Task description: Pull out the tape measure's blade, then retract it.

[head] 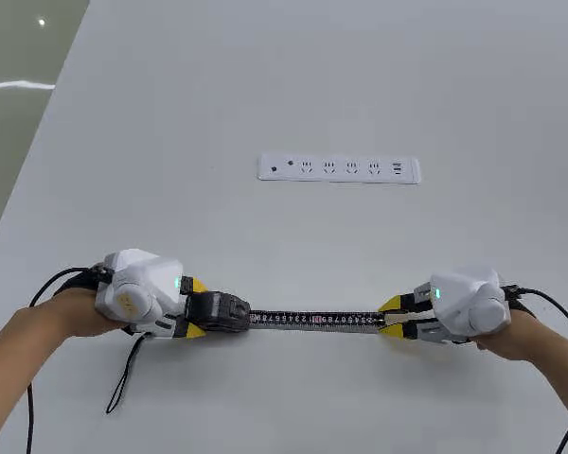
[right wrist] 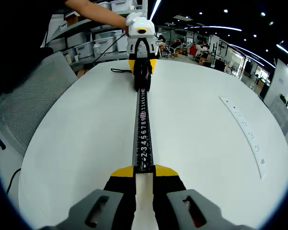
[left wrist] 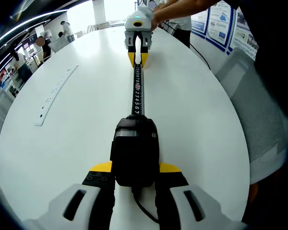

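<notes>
White workbench (head: 265, 76) is carrying everything near the person's edge. Nearest, left gripper (head: 197, 307) is clamping the black plastic tape-measure case (head: 222, 311); right gripper (head: 392, 318) is pinching the tip of the dark numbered blade (head: 312, 319). Judgement: pull in line with the case mouth, untwisted; retract slowly, tip held. Blade's long axis is running left–right over the table, tip pointing right. Beyond, white power strip (head: 339, 168) is lying well apart.
</notes>
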A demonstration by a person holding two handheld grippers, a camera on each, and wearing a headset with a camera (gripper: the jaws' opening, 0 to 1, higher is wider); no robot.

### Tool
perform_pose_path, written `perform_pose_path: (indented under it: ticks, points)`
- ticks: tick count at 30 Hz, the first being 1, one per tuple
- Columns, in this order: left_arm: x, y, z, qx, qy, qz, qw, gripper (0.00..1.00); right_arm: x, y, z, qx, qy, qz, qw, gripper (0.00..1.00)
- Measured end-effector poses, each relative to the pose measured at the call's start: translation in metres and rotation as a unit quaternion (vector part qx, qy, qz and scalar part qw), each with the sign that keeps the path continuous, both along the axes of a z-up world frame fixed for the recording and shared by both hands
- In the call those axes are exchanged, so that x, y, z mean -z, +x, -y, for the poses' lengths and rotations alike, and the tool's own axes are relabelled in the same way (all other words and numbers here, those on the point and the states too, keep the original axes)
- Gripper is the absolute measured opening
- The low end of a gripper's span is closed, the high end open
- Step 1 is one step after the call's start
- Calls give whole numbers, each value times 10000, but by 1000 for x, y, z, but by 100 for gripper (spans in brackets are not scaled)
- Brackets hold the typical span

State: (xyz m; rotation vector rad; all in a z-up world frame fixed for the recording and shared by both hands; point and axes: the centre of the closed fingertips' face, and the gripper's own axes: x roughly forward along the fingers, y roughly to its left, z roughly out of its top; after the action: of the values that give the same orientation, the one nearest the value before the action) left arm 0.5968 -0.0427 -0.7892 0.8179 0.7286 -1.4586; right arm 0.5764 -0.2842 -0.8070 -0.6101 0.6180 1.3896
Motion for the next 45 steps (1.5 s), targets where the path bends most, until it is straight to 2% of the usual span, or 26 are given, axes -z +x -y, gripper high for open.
perform_pose_path:
  ticks: [45]
  points:
    - [0,-1,1,28,70,-9,10000,27,0,-4,21,115,-54,-16,9999,10]
